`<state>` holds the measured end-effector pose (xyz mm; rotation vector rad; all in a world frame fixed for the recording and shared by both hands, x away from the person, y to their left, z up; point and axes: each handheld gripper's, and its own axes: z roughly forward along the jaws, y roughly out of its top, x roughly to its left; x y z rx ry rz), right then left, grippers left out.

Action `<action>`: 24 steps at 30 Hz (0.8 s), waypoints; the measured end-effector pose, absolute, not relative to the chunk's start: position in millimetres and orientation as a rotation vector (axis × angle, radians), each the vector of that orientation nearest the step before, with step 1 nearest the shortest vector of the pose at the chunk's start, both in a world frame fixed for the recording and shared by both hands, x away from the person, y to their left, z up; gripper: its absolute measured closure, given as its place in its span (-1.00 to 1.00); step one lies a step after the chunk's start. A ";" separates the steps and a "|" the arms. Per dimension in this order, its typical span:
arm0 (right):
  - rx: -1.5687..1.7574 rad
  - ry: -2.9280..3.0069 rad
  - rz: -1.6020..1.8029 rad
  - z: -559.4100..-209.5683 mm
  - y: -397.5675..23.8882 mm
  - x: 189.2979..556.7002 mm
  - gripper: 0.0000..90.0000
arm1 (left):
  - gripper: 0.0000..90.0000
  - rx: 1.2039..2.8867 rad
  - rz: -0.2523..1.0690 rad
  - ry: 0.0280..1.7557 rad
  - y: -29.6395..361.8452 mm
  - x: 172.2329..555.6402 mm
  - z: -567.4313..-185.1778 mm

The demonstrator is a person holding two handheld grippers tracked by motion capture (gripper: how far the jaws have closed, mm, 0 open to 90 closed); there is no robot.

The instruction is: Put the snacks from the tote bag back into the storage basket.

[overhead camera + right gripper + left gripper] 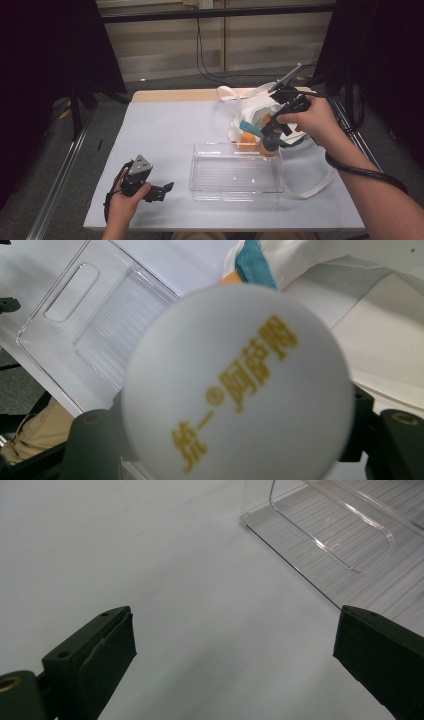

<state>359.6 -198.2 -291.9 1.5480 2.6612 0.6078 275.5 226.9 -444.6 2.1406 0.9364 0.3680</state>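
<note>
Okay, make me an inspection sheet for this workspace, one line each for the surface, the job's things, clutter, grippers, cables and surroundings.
Surface: pale grey tabletop with a bare wooden strip along its far edge.
Job's things: clear plastic rectangular tray, nothing in it; white fabric tote bag behind the tray, teal and orange items inside; bottle with a white cap printed in gold lettering, held over the tray's far right corner.
Clutter: nothing seen.
Grippers: left gripper open, low over the bare tabletop near the tray; right gripper shut on the bottle.
Cables: black ribbed cable across the right forearm; black wires down the back wall.
Surroundings: dark curtains both sides, grey floor.
</note>
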 end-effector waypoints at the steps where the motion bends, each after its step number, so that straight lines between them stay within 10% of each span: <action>1: 1.549 2.661 0.601 -291.9 -197.7 359.3 -0.32 | -0.93 2.137 0.367 0.939 226.6 275.4 -444.7; 24: 1.523 2.695 0.617 -299.8 -196.6 355.4 -0.32 | -0.93 2.169 0.371 0.925 227.6 275.7 -443.8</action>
